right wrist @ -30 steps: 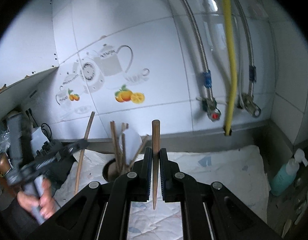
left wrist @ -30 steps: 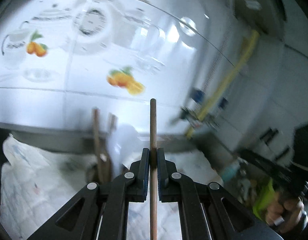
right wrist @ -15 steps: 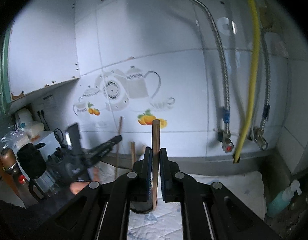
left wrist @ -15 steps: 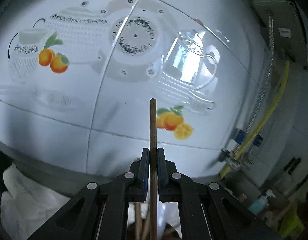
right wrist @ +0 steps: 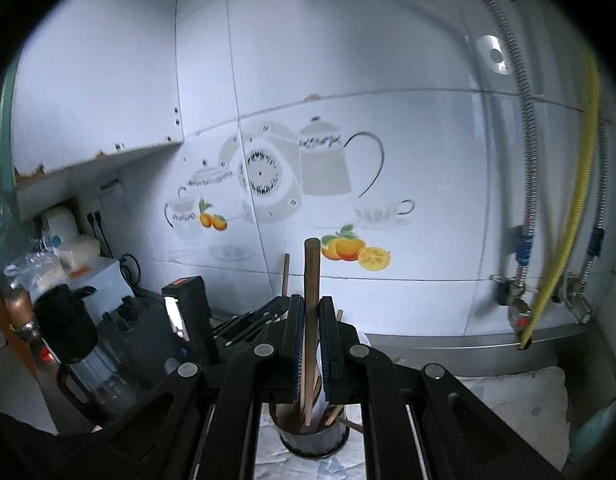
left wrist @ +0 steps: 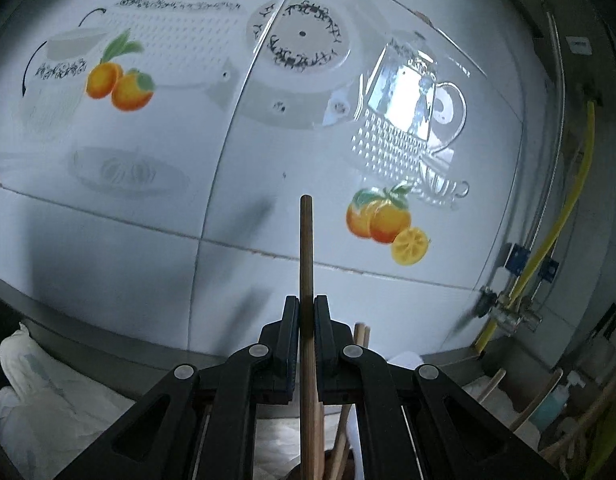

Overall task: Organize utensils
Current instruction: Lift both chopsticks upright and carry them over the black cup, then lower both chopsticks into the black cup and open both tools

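Landmark: the dark cylindrical utensil holder (right wrist: 313, 436), standing on the surface.

Room: behind the holder rises a white tiled wall (right wrist: 408, 160) with printed teapots and oranges. To the holder's right, a yellow hose (right wrist: 576, 184) and braided metal pipes run down the wall to valves. To its left sit dark kitchen appliances (right wrist: 72, 320) under a chipped white cabinet.

Surface: a white quilted cloth (right wrist: 488, 408) covers it beneath and to the right of the holder; I judge it soft, so the holder may rock if nudged.

Right gripper (right wrist: 310, 344): directly above the holder, jaws clamped on a thick tapered wooden stick (right wrist: 311, 280), held upright. Its lower end reaches down among the wooden utensils already standing in the holder.

Left gripper (left wrist: 307, 332): just left of the holder, seen in the right wrist view, jaws clamped on a thin round wooden rod (left wrist: 306, 248), also upright. Below it, more wooden handles show, so I take it to be over the holder too.

Handling: I judge both sticks light, rigid, dry and smooth, liable to slide through the pads. Mid-shaft holds, as here, keep them vertical. I cannot tell whether either tip touches the holder's bottom.
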`<action>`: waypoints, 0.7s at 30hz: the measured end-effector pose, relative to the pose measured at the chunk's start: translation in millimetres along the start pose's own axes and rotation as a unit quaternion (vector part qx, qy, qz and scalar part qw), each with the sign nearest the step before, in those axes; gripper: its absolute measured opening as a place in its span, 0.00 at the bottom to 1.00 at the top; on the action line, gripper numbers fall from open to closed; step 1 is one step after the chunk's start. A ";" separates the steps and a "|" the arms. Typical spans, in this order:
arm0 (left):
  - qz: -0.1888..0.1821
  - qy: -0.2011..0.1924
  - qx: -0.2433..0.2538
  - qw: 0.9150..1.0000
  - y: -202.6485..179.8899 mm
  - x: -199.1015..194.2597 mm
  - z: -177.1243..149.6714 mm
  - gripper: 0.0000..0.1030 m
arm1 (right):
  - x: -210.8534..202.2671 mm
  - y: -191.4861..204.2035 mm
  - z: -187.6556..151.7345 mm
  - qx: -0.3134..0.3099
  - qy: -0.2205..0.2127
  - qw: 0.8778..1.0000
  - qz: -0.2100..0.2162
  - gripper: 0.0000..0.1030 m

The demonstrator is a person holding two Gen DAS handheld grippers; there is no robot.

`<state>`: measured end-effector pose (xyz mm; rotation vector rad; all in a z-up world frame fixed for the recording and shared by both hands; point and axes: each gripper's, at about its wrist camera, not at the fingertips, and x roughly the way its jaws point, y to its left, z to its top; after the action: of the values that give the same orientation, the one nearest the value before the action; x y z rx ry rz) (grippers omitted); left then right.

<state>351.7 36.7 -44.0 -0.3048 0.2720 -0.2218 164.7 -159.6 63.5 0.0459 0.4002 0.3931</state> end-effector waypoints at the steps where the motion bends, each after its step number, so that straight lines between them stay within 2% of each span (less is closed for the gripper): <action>1: -0.001 0.003 0.000 1.000 1.0 -0.5 -2.0 0.06 | 7.2 2.1 -3.2 -0.003 0.004 1.000 -0.004 0.09; 9: 0.001 0.030 0.002 1.000 7.5 -8.6 -16.5 0.06 | 51.4 9.0 -31.9 -0.013 0.059 0.998 -0.015 0.09; 17: 0.012 0.064 0.007 0.998 11.3 -13.2 -20.9 0.09 | 63.0 7.3 -45.5 -0.008 0.092 0.996 -0.019 0.10; 21: 0.016 0.068 0.009 0.998 11.1 -19.5 -19.9 0.09 | 62.5 5.6 -47.8 -0.002 0.102 0.995 -0.020 0.10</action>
<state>329.4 46.7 -61.4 -0.2687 0.4082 -0.2130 197.0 -132.2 -2.9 -0.0056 0.6008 0.3597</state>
